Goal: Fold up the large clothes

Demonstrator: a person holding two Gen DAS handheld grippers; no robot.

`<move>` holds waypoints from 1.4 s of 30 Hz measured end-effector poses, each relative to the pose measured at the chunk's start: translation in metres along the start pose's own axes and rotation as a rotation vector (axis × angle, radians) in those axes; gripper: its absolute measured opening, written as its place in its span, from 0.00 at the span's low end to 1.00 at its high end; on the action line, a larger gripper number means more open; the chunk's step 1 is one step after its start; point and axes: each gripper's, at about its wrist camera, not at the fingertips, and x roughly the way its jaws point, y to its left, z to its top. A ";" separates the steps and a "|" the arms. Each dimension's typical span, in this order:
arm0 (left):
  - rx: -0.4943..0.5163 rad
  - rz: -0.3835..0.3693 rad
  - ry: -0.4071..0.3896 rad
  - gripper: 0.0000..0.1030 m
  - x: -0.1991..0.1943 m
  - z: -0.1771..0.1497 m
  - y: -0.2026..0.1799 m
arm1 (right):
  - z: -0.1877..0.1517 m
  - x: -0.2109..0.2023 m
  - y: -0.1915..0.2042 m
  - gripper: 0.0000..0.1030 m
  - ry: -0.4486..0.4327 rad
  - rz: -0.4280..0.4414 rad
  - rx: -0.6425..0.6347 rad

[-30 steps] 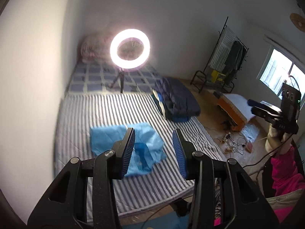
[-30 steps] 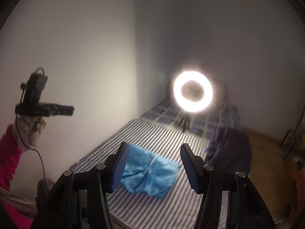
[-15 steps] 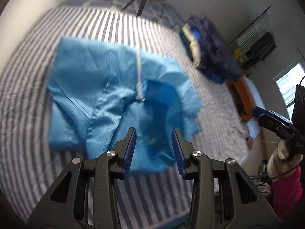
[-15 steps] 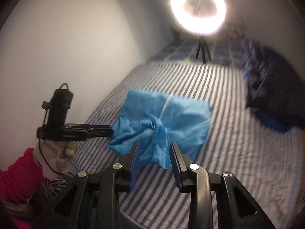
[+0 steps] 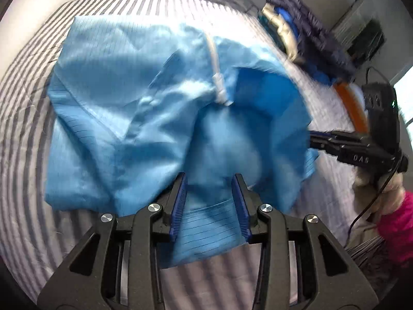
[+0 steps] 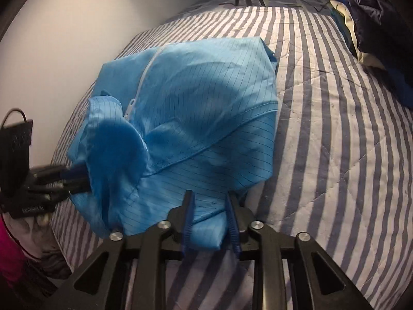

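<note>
Left gripper [image 5: 209,180]: jaws partly apart, blue cloth lying between the pads; whether the pads press on it cannot be told.
Right gripper [image 6: 209,199]: jaws closing, narrower than the left's, with the garment's near edge between them; grip not clear.
Blue garment [image 5: 144,108]: crumpled on the striped bedcover [image 6: 335,129], white zipper [image 5: 215,62] running up its middle; its near hem reaches into both pairs of jaws.
Dark bedding pile [image 6: 374,25]: far right, well apart from the garment.

Grey-and-white striped bed [image 6: 335,134] under crumpled blue garment [image 6: 196,118] (dark bedding pile [image 6: 366,13] beside)
</note>
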 end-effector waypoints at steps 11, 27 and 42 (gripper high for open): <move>-0.093 -0.104 -0.081 0.37 0.005 0.002 -0.012 | 0.037 0.024 0.022 0.27 0.027 0.242 -0.058; 0.007 -0.060 -0.075 0.36 0.019 0.005 -0.032 | 0.044 0.029 -0.004 0.26 0.004 0.314 0.042; 0.070 -0.109 -0.083 0.36 0.021 -0.016 -0.056 | 0.059 0.001 -0.004 0.46 -0.012 0.472 0.028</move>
